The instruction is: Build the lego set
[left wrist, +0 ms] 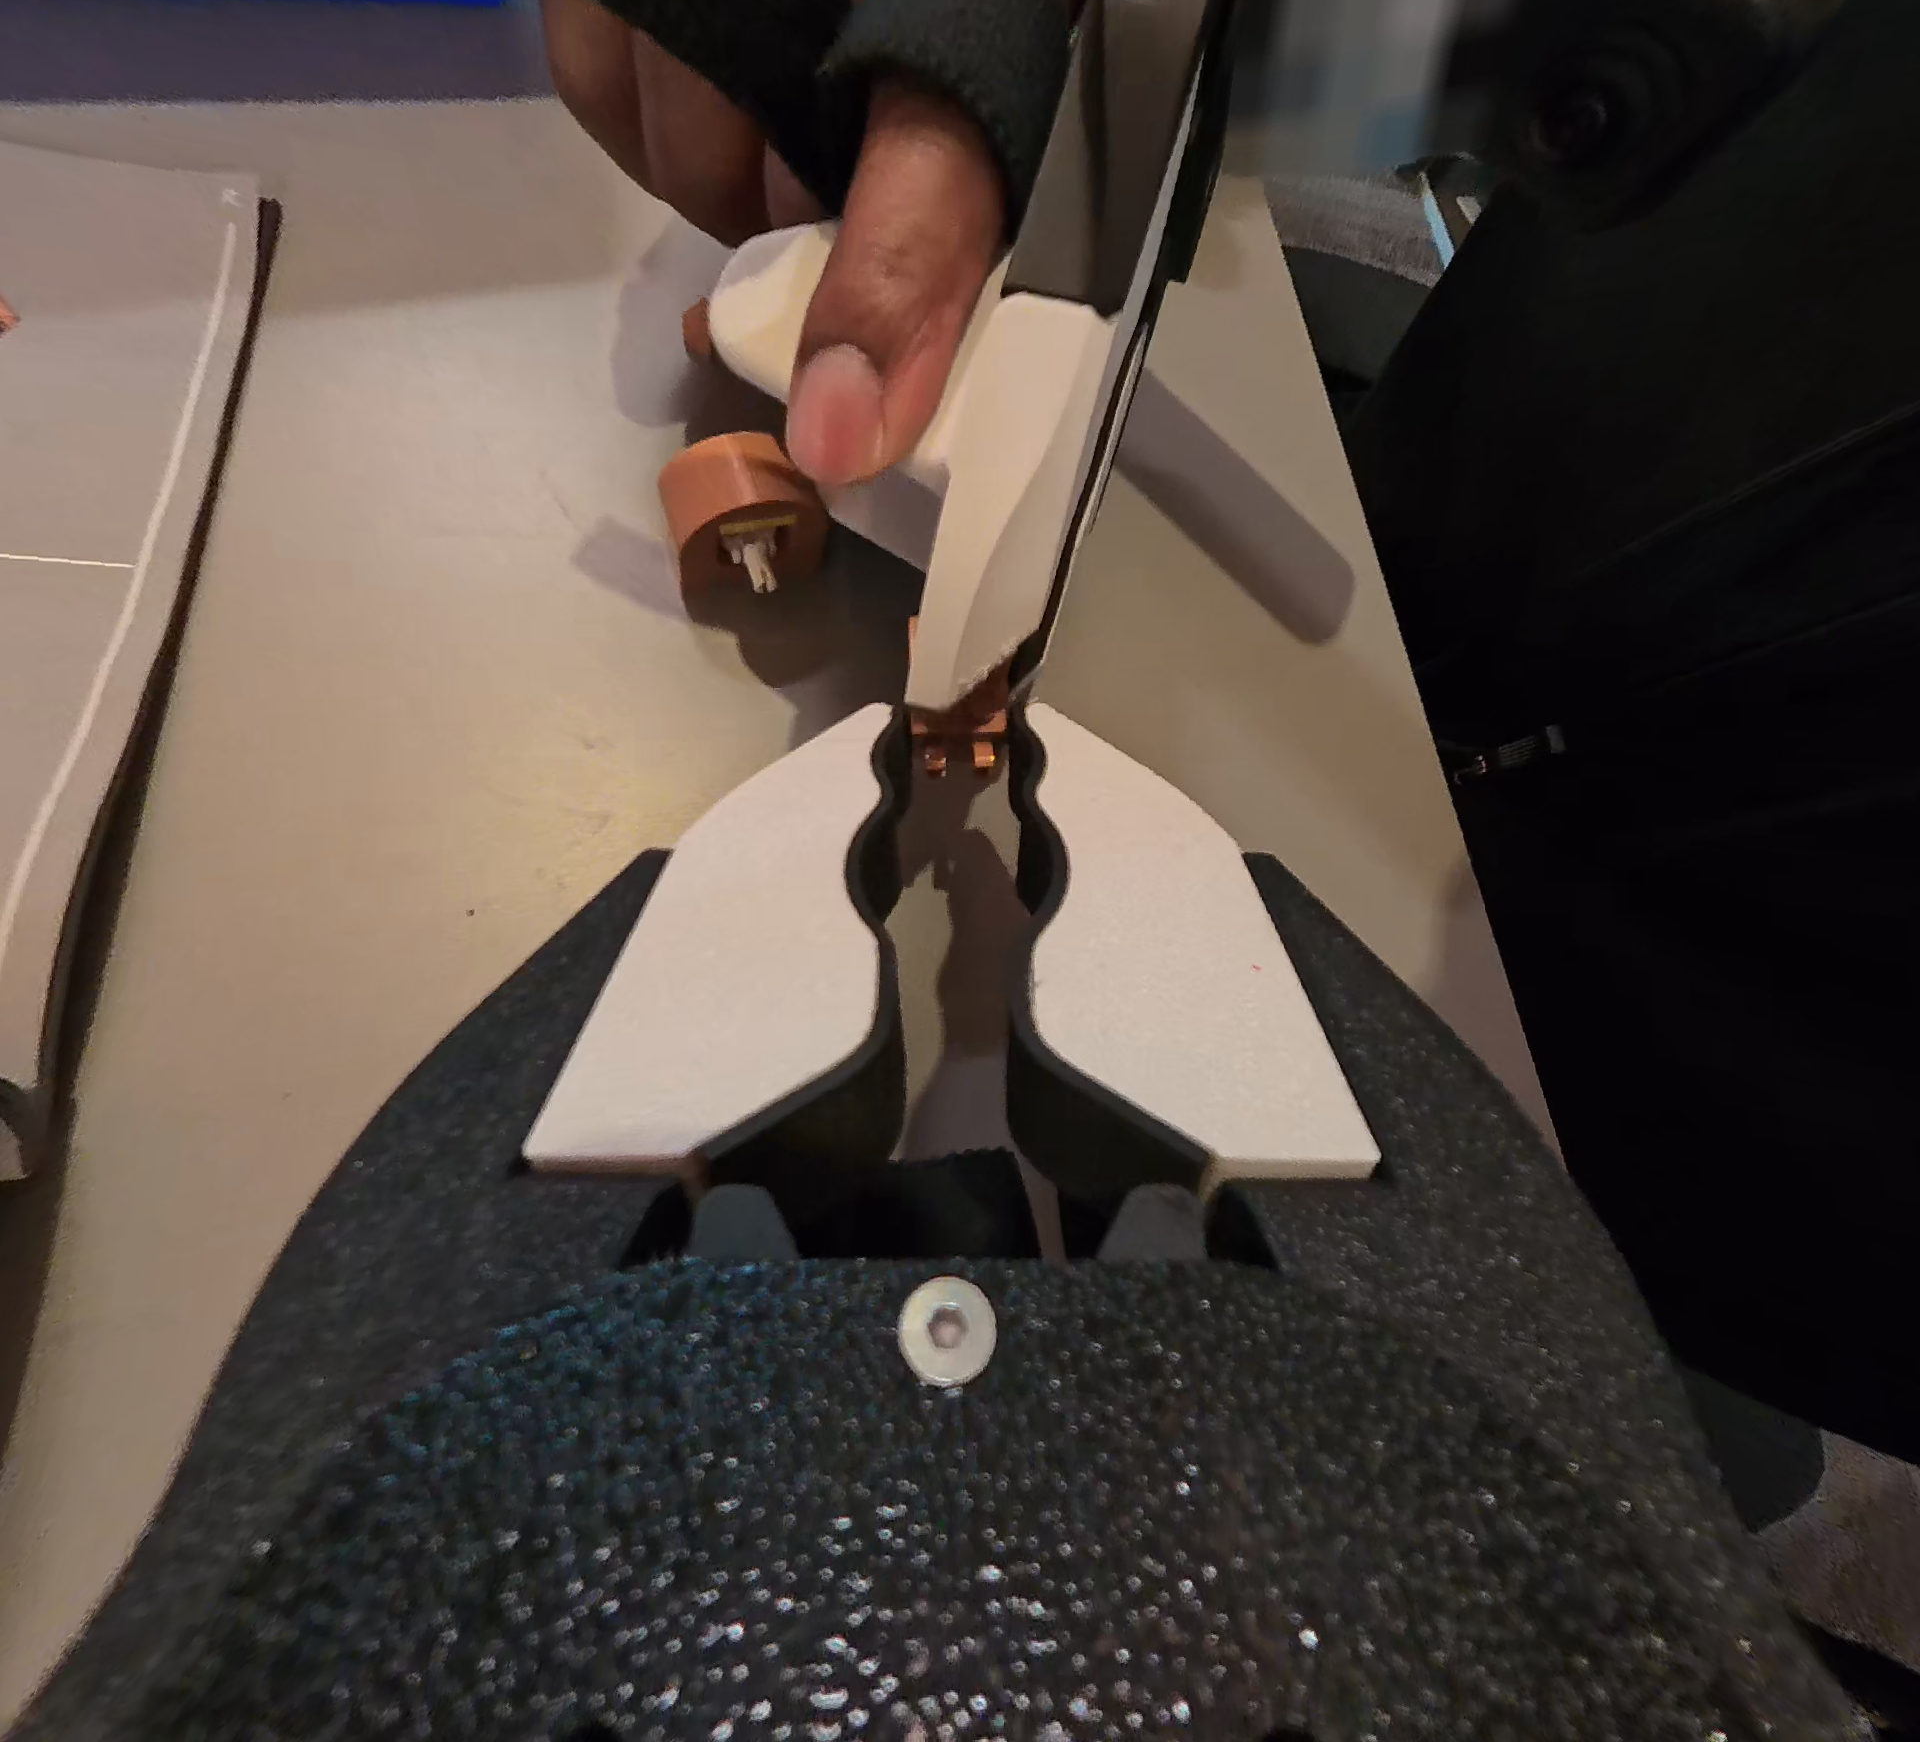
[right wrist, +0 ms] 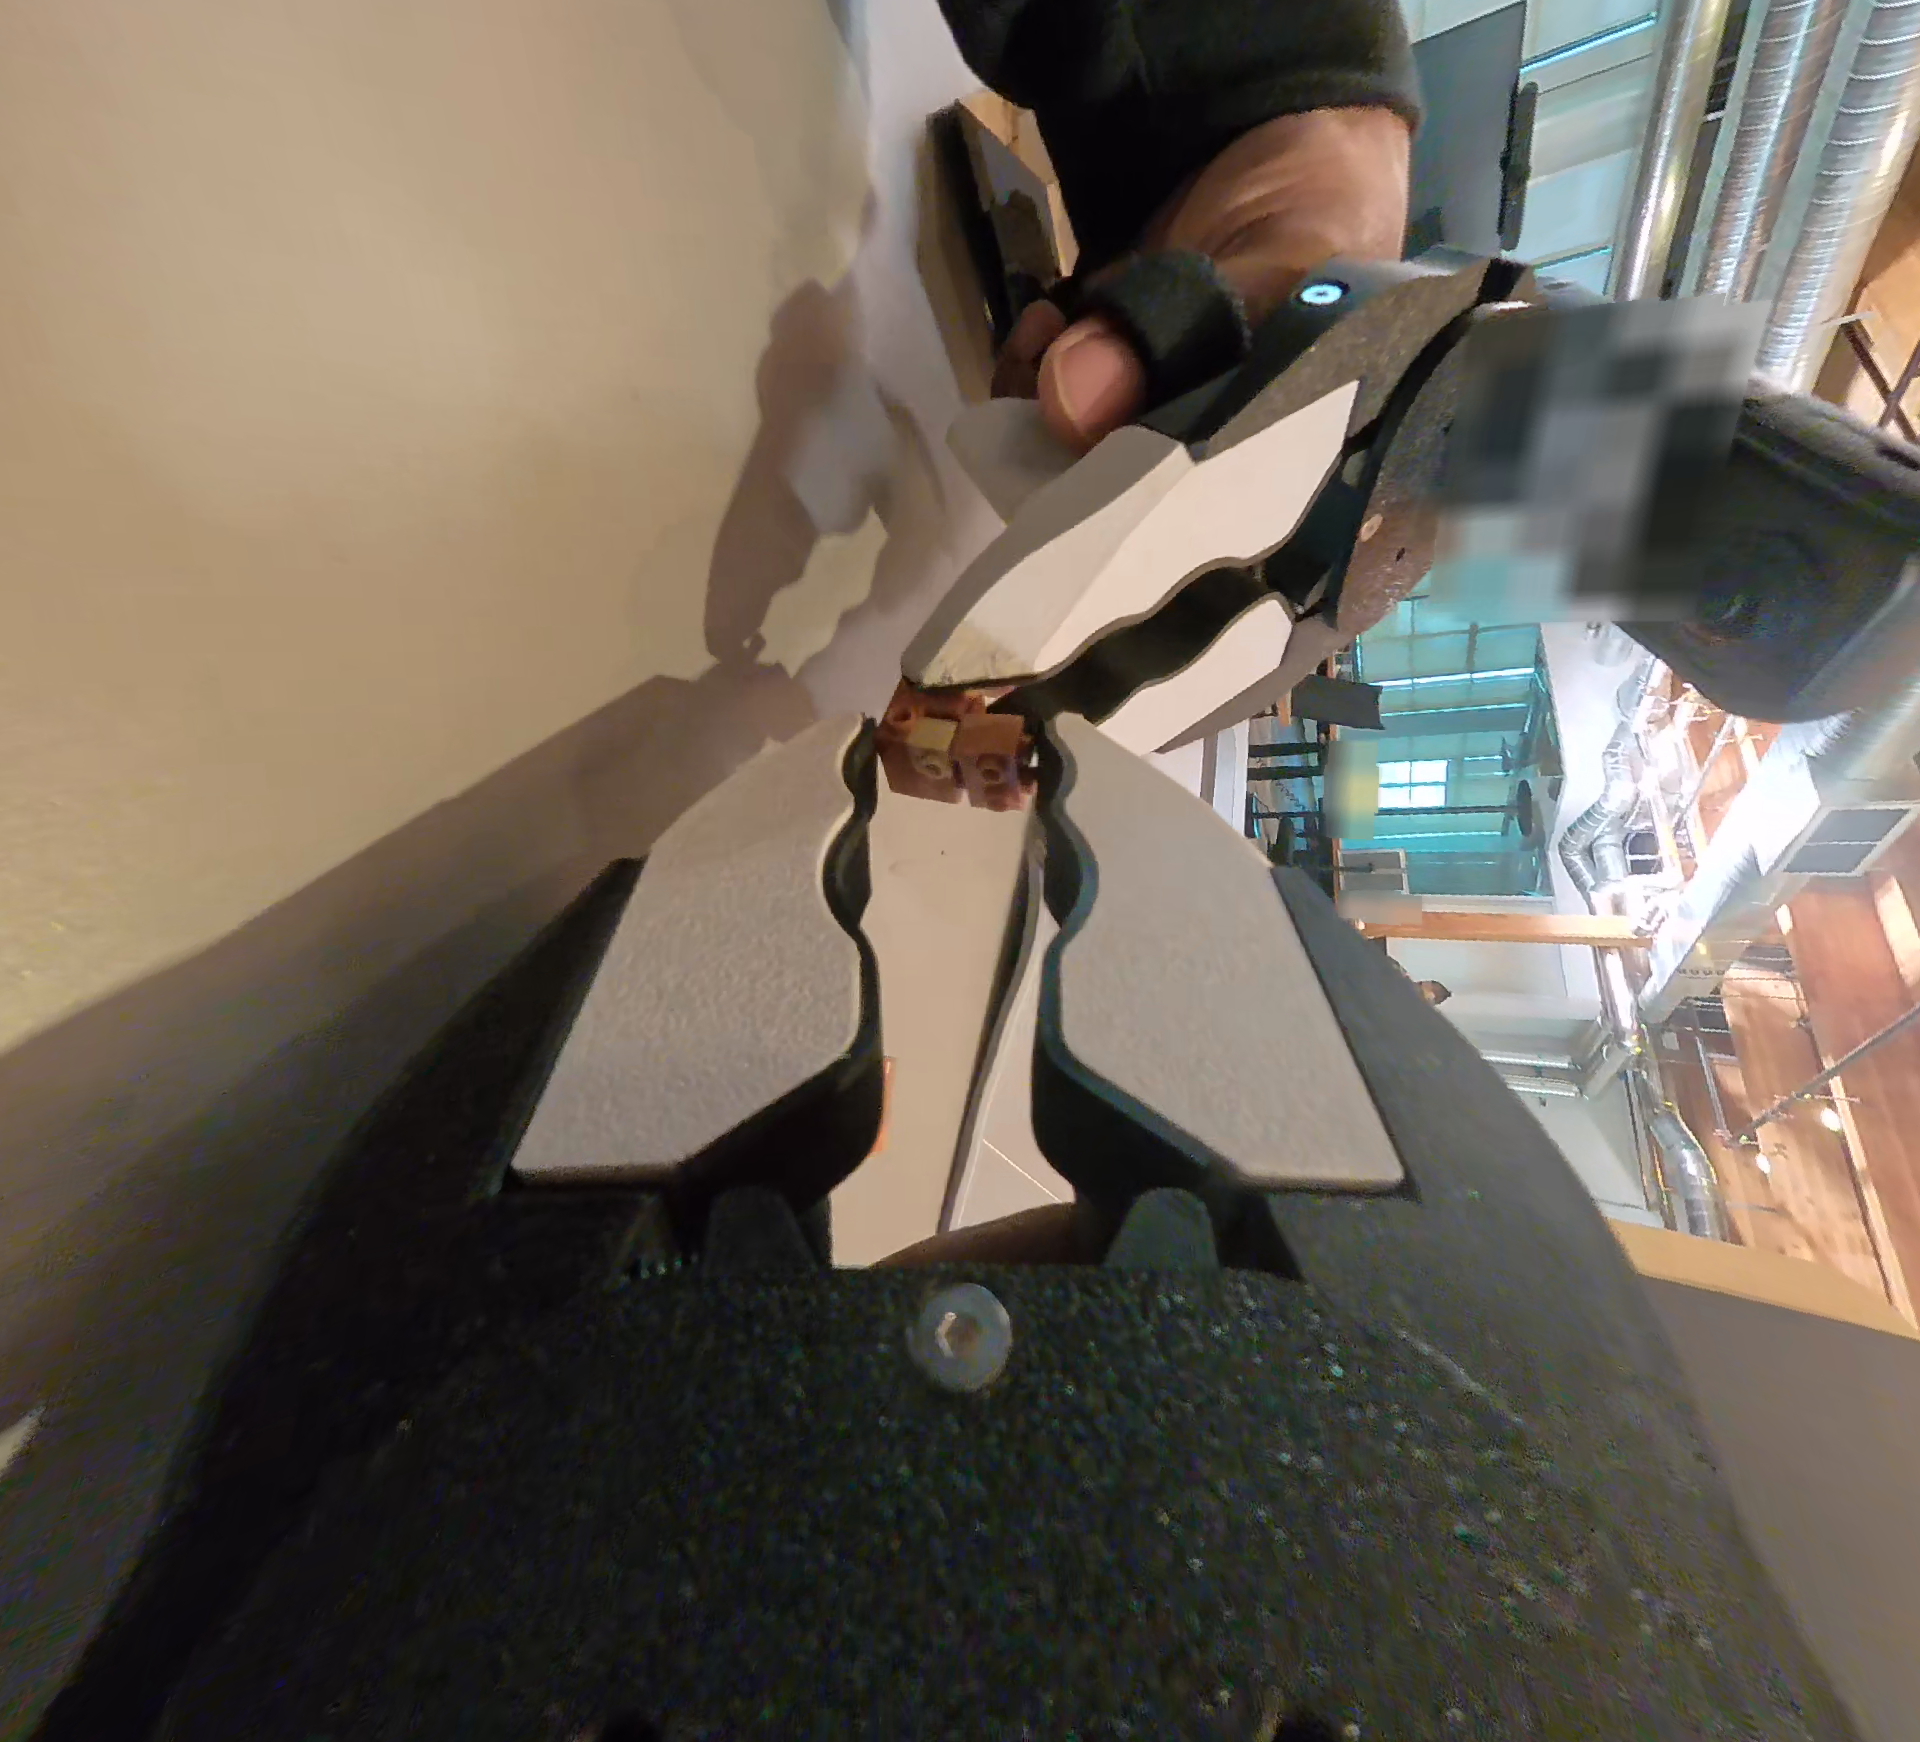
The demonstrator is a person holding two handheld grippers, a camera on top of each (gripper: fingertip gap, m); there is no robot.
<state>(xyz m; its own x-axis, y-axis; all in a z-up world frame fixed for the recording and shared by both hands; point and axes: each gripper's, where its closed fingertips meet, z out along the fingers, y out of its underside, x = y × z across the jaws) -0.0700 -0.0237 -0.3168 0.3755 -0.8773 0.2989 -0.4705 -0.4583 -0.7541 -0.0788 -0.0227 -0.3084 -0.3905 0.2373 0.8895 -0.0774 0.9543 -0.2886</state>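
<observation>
Together both grippers, left (left wrist: 954, 742) and right (right wrist: 954, 762), pinch one small blocky brown plastic part (right wrist: 951, 762), jaws narrowly apart; a round brown cap (left wrist: 743, 513) lies on the smooth table (left wrist: 416, 757) beyond

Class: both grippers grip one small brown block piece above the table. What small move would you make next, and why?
Probably hold the left gripper steady and ease the right gripper gently; both clamp the same brown piece, so a jerk could twist it loose.

Small block (left wrist: 958, 742) between both grippers' jaws, round plug (left wrist: 743, 523) on table (left wrist: 416, 757) behind-left
</observation>
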